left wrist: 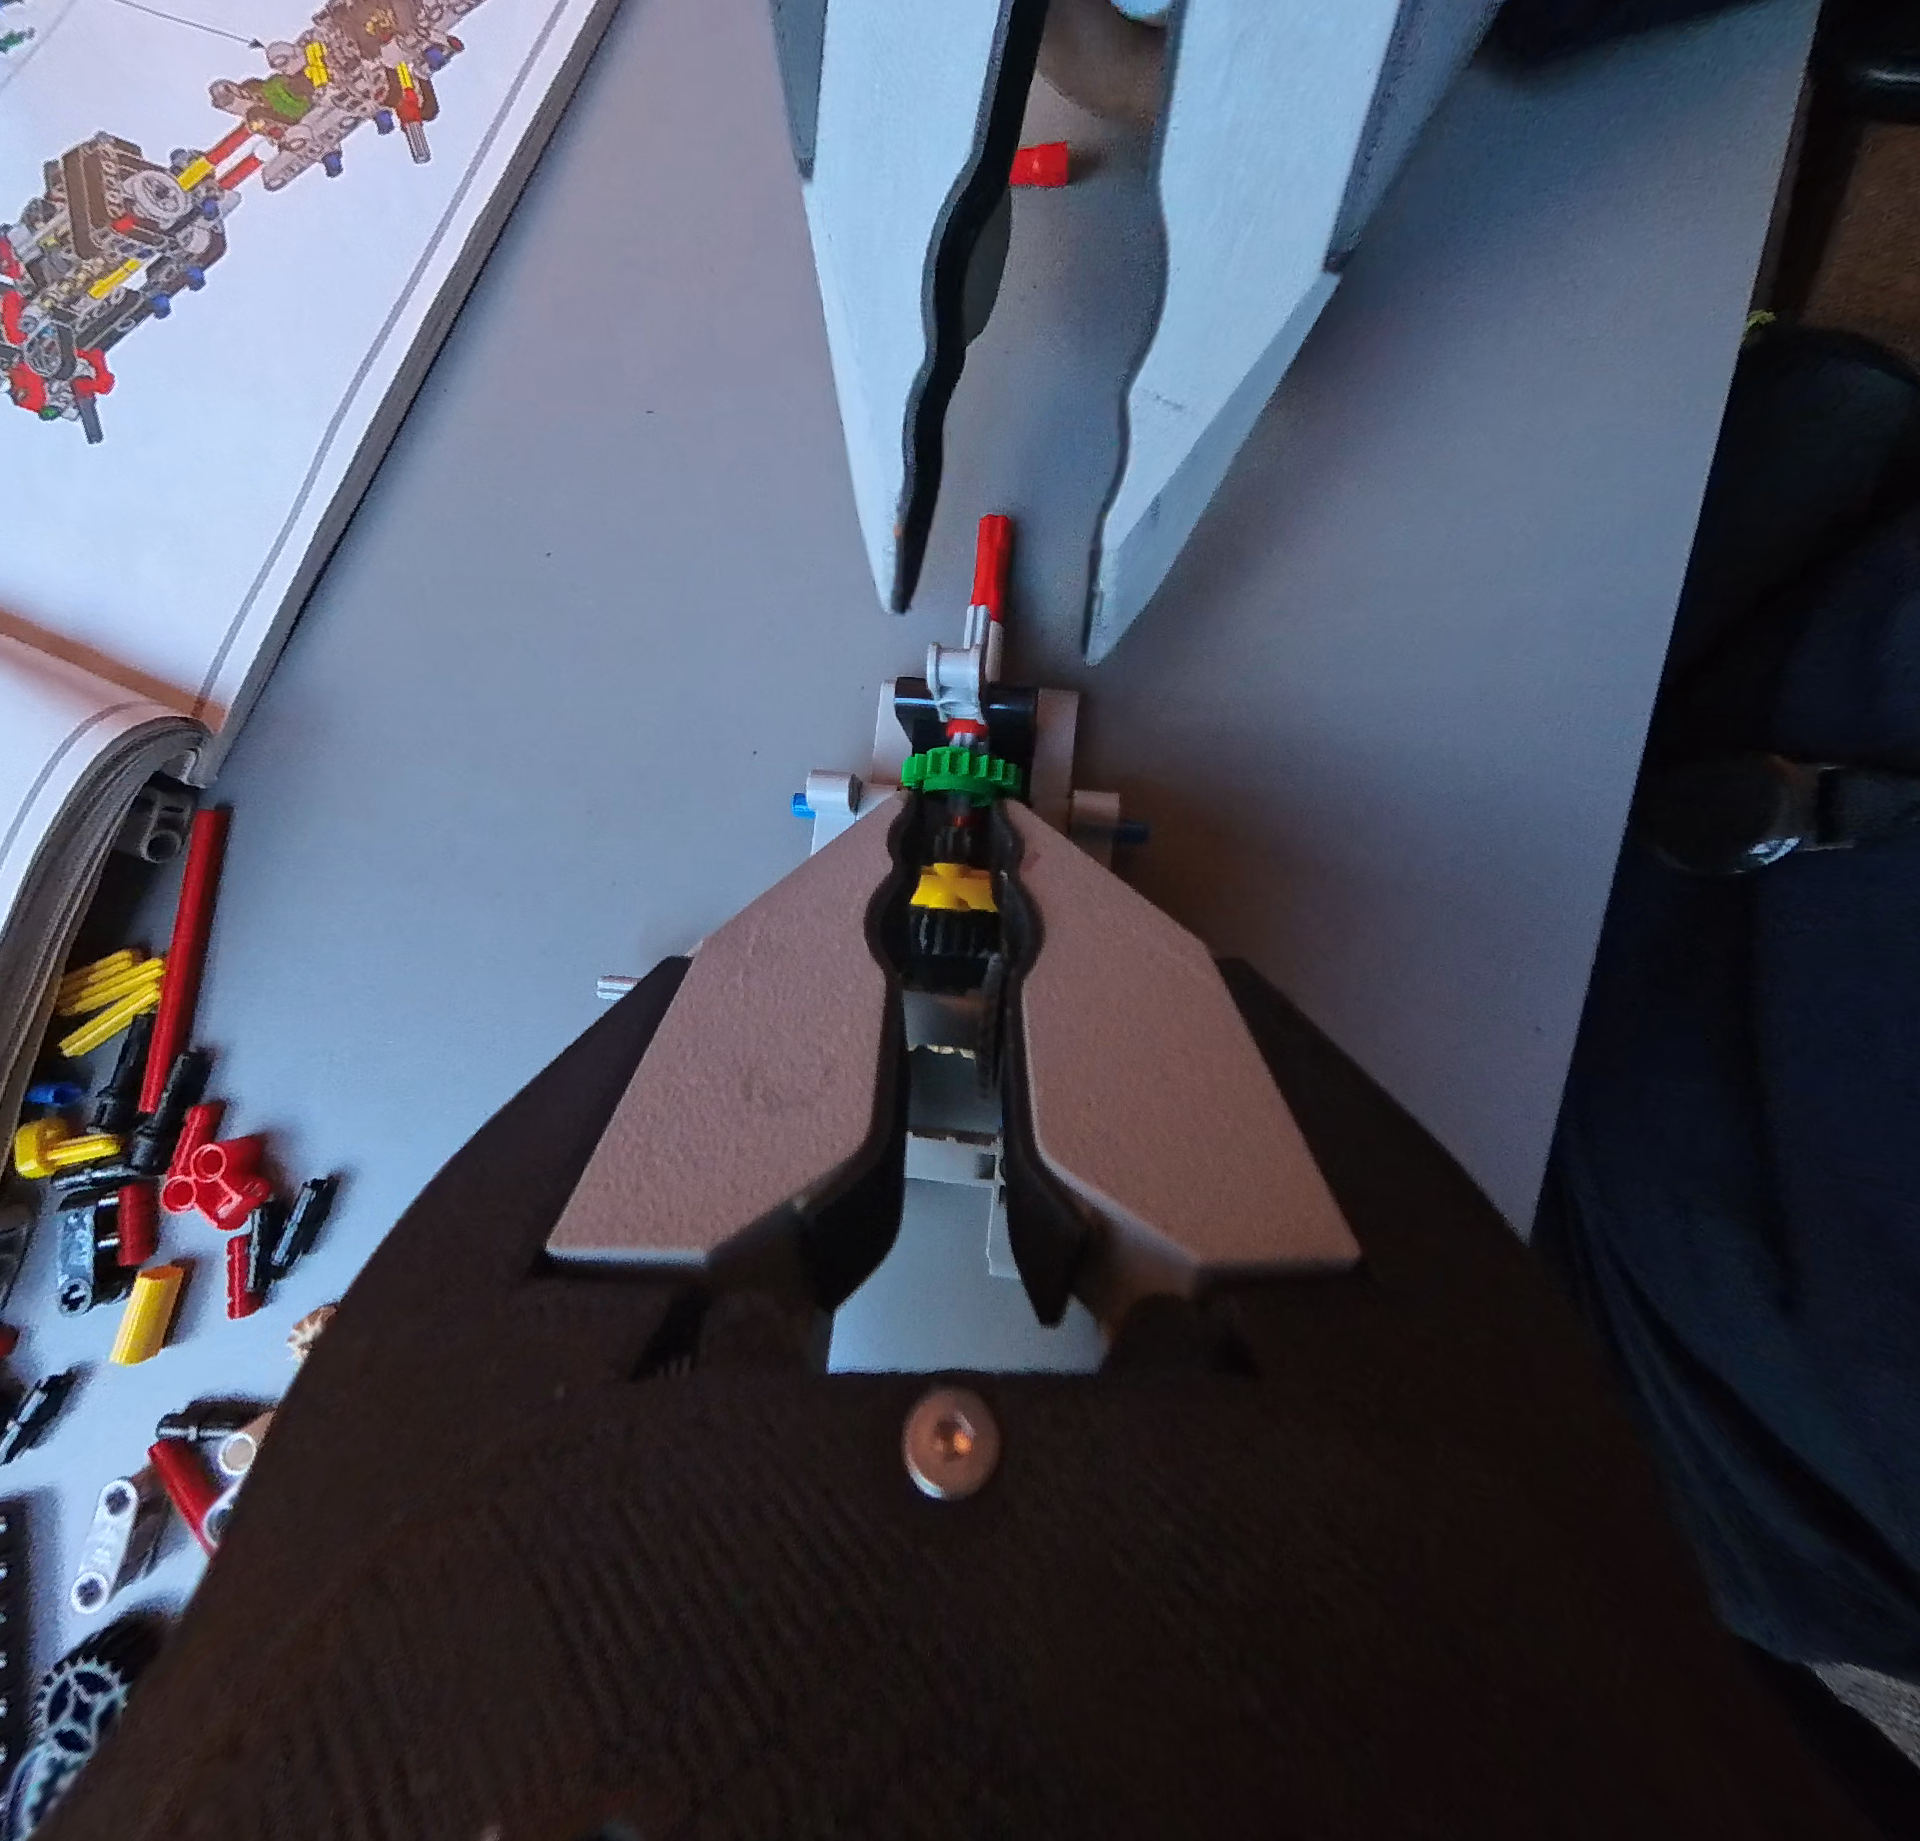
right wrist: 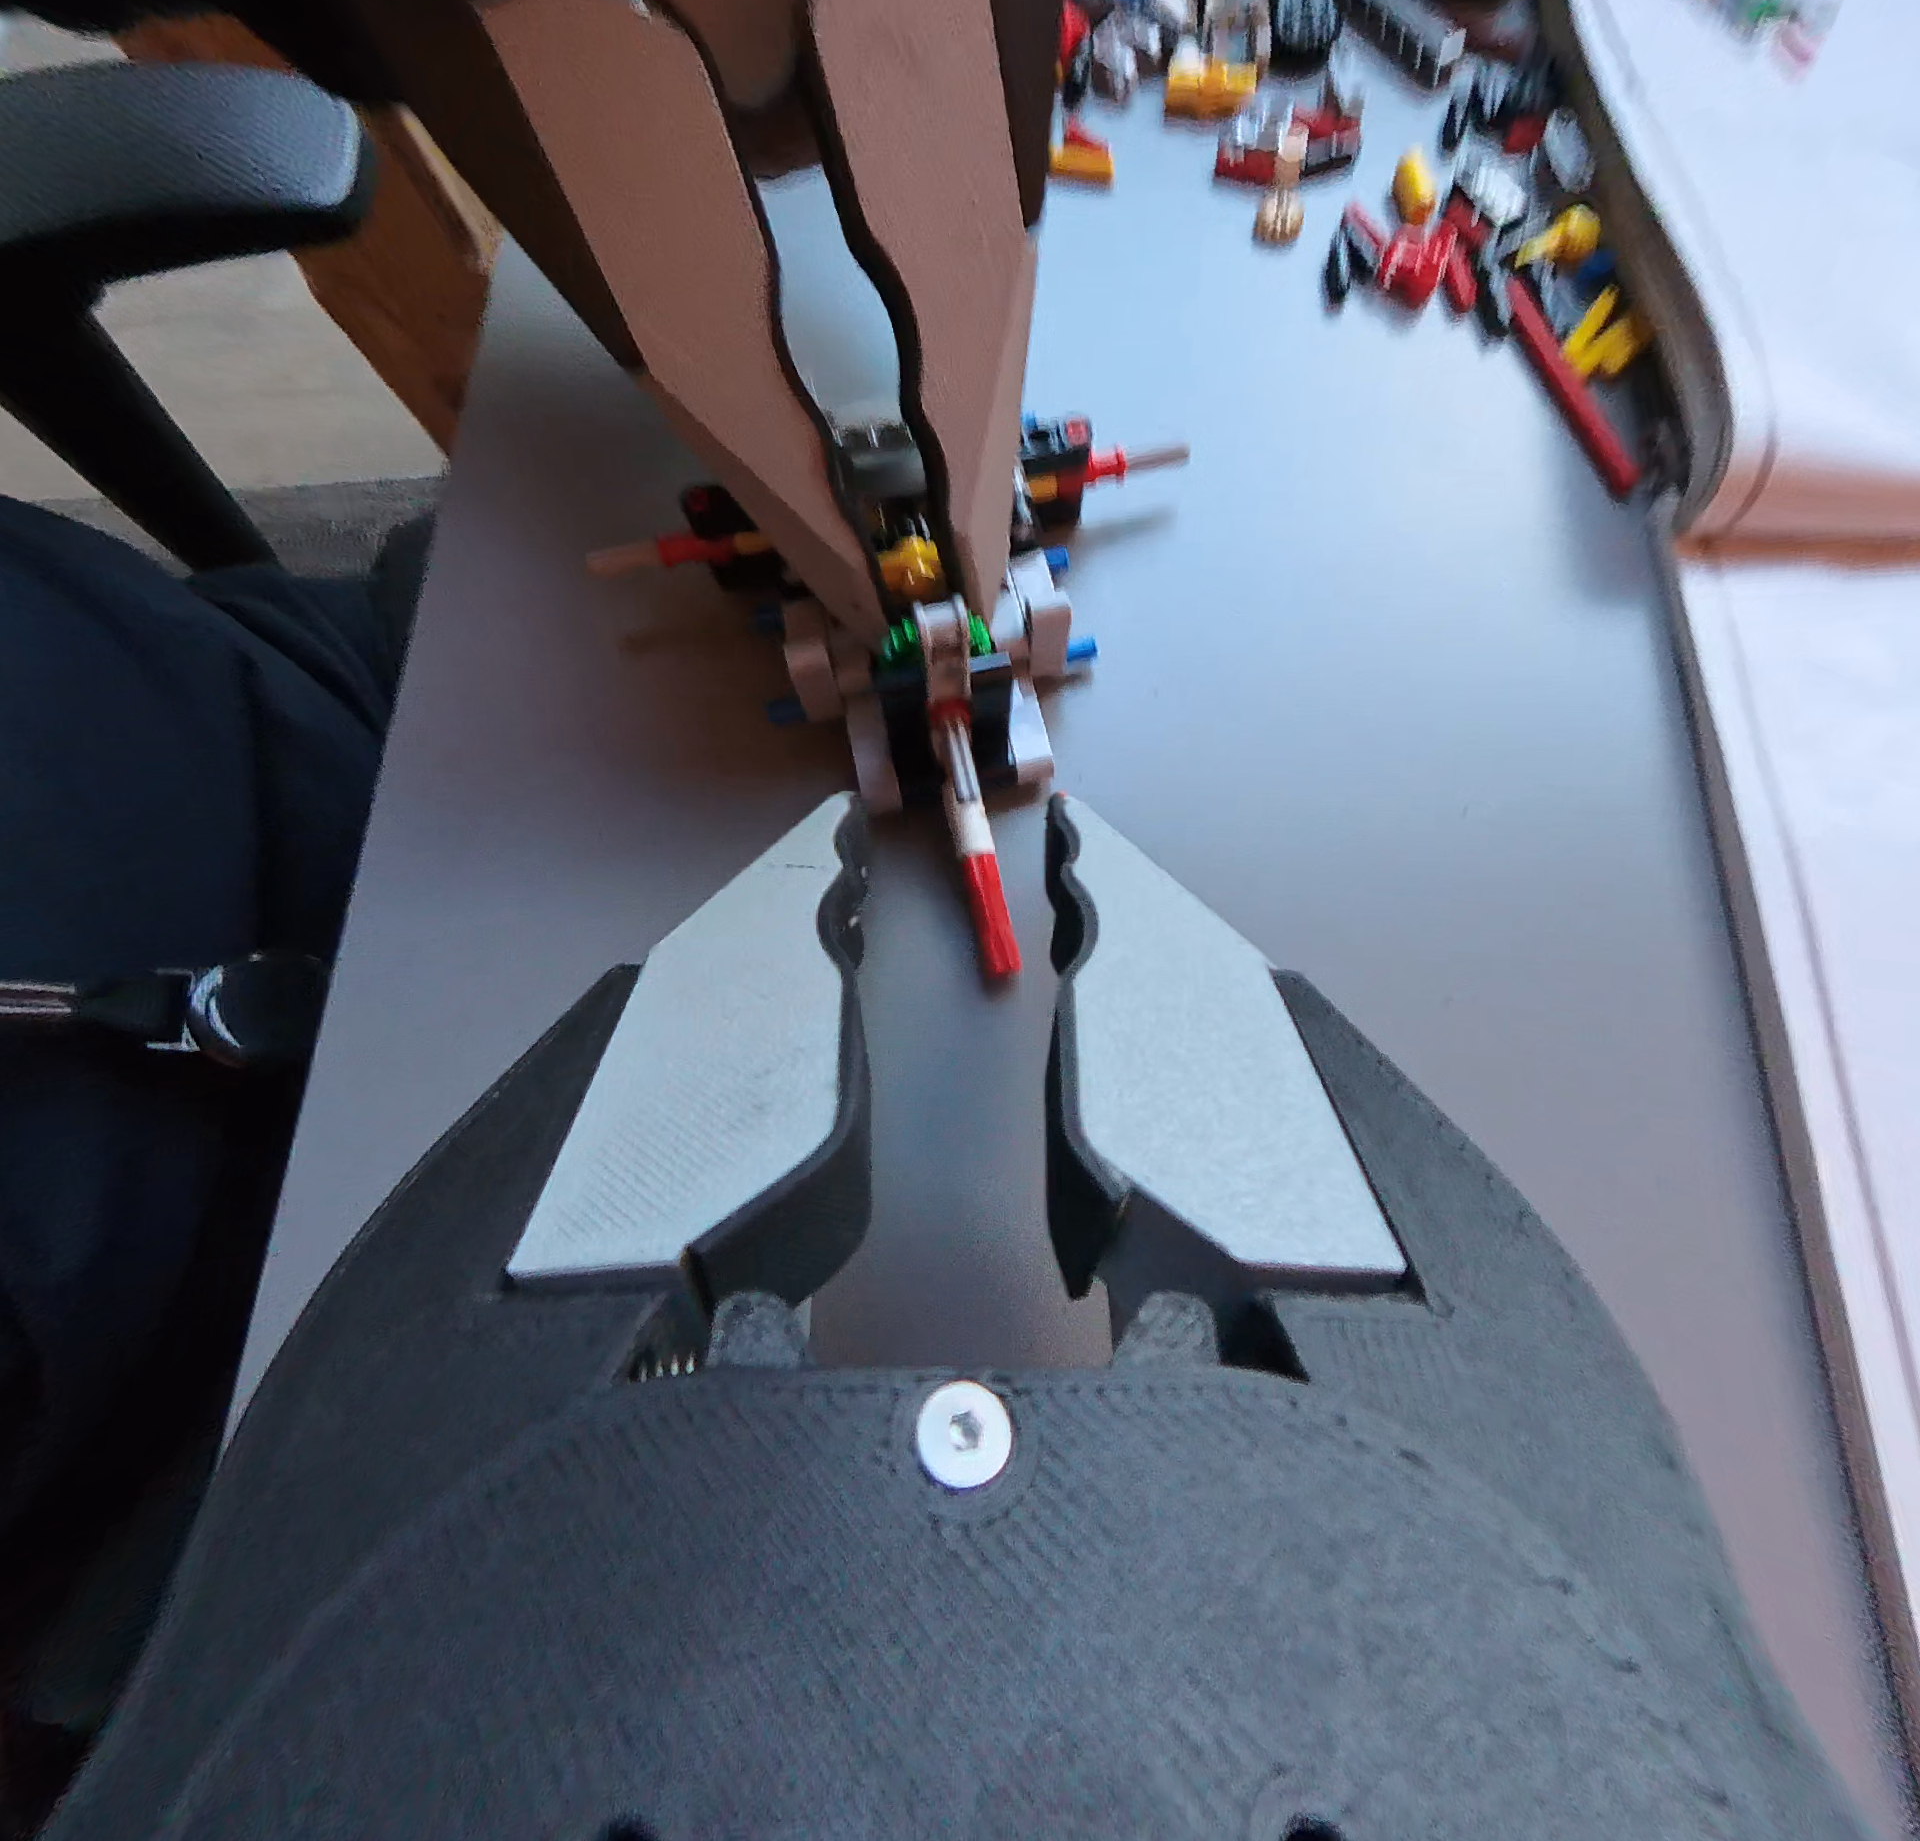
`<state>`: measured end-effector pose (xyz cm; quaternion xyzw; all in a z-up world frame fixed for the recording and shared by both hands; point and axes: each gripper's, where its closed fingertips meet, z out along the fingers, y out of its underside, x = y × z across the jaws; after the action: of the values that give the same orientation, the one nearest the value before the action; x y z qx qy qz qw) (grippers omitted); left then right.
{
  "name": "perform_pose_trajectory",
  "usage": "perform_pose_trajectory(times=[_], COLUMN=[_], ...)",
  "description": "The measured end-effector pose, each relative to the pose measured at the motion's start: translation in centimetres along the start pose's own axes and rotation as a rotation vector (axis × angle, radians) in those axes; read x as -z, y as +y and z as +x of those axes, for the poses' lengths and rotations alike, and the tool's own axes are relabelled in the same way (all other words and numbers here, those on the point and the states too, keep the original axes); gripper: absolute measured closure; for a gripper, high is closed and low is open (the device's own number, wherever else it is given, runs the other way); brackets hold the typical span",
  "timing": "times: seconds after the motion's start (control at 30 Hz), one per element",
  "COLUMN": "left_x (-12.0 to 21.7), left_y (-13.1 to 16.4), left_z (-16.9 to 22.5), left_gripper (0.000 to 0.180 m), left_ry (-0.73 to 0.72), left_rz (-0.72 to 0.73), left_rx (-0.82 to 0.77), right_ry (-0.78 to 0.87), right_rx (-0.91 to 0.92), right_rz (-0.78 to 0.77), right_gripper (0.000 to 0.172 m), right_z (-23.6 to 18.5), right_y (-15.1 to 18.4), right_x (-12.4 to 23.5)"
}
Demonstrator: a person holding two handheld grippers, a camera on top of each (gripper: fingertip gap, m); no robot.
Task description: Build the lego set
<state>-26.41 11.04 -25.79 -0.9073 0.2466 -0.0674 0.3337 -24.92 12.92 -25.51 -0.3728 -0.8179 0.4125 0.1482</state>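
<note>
My left gripper [left wrist: 956,804] is shut on a small toy-brick assembly [left wrist: 961,768] with a green gear, a yellow part and black gears, standing on the grey table [left wrist: 520,648]. A red axle [left wrist: 990,555] sticks out of the assembly's far end. My right gripper [left wrist: 997,628] faces it, open, with its fingertips on either side of that axle and not touching it. In the right wrist view the red axle [right wrist: 987,908] lies between my right gripper's [right wrist: 951,809] spread fingers with room on both sides. My left gripper [right wrist: 925,612] clamps the assembly [right wrist: 935,711] from above.
An open instruction booklet [left wrist: 260,181] lies at the left. Several loose bricks, pins and axles [left wrist: 156,1168] lie beside it. A small red part [left wrist: 1039,165] lies behind my right gripper. The table edge [left wrist: 1662,752] and a person's dark clothing are at the right. A chair armrest [right wrist: 177,160] stands off the table. The tips of both grippers are at nearly the same place.
</note>
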Motion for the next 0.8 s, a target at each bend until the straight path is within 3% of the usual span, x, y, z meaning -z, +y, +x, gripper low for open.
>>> perform_pose_trajectory(times=[0.33, 0.47, 0.8], left_x=[0.2, 0.4, 0.7], left_y=[0.2, 0.5, 0.4], left_z=[0.0, 0.0, -0.2], left_gripper=[0.172, 0.172, 0.170], left_ry=[0.012, 0.015, 0.022], left_rz=[-0.001, -0.003, 0.024], left_rx=[-0.010, -0.011, -0.009], right_ry=[0.043, 0.059, 0.039], right_rx=[0.126, 0.156, 0.147], right_rz=[0.006, 0.003, 0.005], right_gripper=[0.130, 0.150, 0.150], right_z=[-0.5, -0.3, -0.3], right_y=[-1.1, -1.1, -1.1], right_x=[-2.0, -2.1, -2.1])
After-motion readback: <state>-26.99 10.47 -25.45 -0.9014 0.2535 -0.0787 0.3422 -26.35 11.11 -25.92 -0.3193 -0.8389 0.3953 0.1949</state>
